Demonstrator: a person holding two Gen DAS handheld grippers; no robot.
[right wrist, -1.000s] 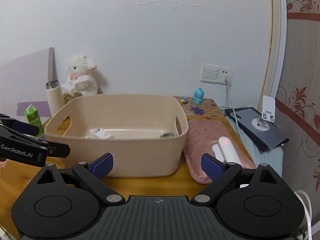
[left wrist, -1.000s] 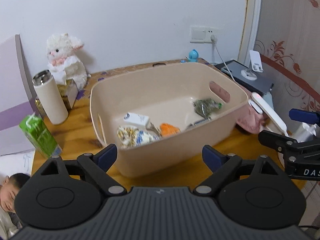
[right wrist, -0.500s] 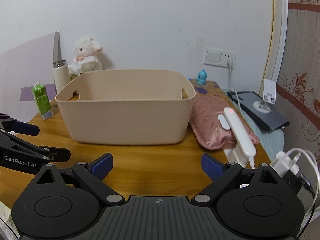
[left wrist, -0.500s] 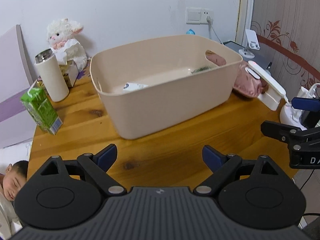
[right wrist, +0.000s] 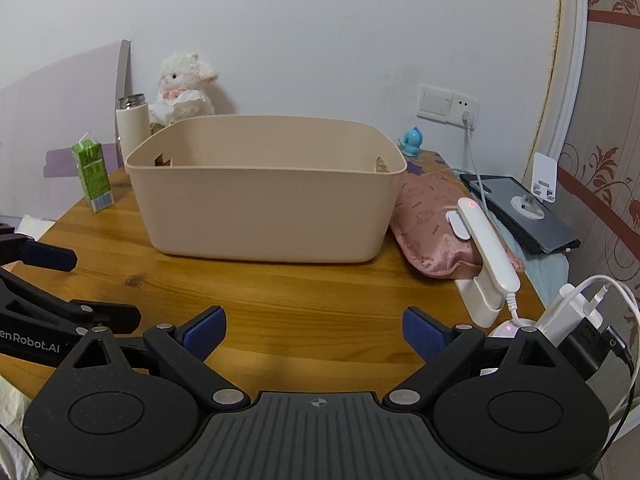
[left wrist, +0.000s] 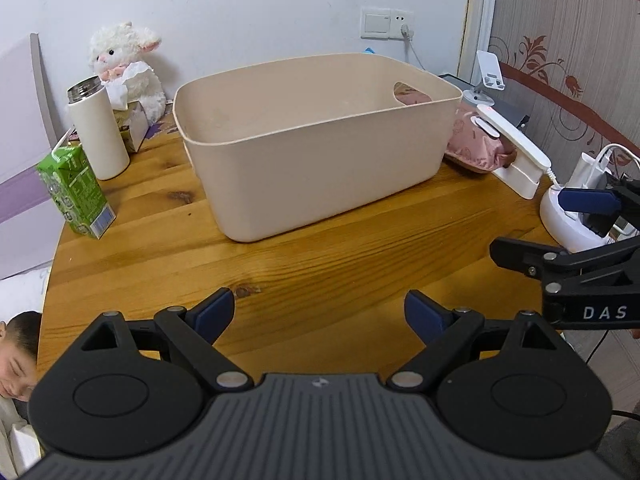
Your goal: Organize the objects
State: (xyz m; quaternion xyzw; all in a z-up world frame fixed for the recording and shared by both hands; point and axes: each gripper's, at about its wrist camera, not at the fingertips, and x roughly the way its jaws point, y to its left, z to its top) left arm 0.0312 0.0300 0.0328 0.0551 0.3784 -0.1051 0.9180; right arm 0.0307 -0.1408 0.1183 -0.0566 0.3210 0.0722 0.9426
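Even indoor light, fisheye-warped edges

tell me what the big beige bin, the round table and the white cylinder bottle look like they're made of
Beige rectangular bin: probably moulded plastic, matte, with a smooth seamless wall and cut-out handles. Round table: wood or wood veneer, glossy, with visible grain and knots. White cylindrical bottle: matte white coating, apparently over metal, given its shiny steel-looking top.

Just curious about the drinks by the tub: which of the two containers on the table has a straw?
The green juice carton, a box with a white straw on top. The white flask behind it is a tall cylinder with a metal cap and no straw.
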